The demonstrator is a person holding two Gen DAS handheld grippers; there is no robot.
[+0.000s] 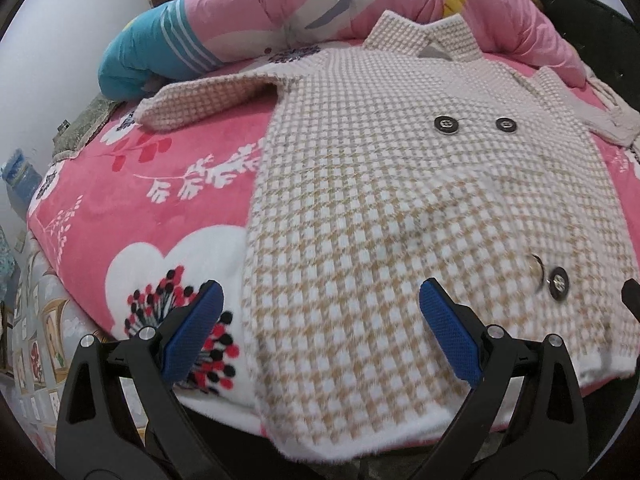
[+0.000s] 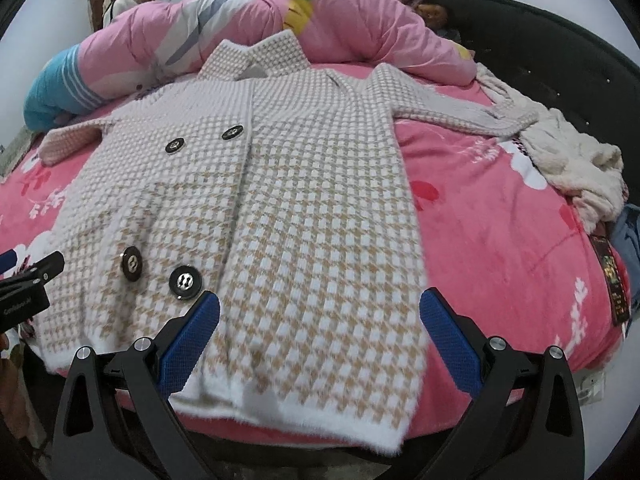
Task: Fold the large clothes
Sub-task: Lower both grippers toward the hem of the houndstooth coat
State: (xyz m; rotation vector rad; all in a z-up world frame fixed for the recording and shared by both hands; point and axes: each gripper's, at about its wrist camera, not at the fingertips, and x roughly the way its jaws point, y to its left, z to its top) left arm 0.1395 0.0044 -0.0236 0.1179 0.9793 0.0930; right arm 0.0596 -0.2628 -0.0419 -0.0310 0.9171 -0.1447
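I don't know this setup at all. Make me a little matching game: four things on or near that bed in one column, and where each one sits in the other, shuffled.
Things:
1. checked coat
2. pink quilt
3. cream sweater
4. blue pillow

Places:
A. crumpled by the coat's right sleeve
B. spread flat across the middle of the bed
C. at the far left, under the end of the quilt
D. bunched along the far side of the bed, behind the coat's collar

Pairs: 1-B, 2-D, 3-A, 4-C
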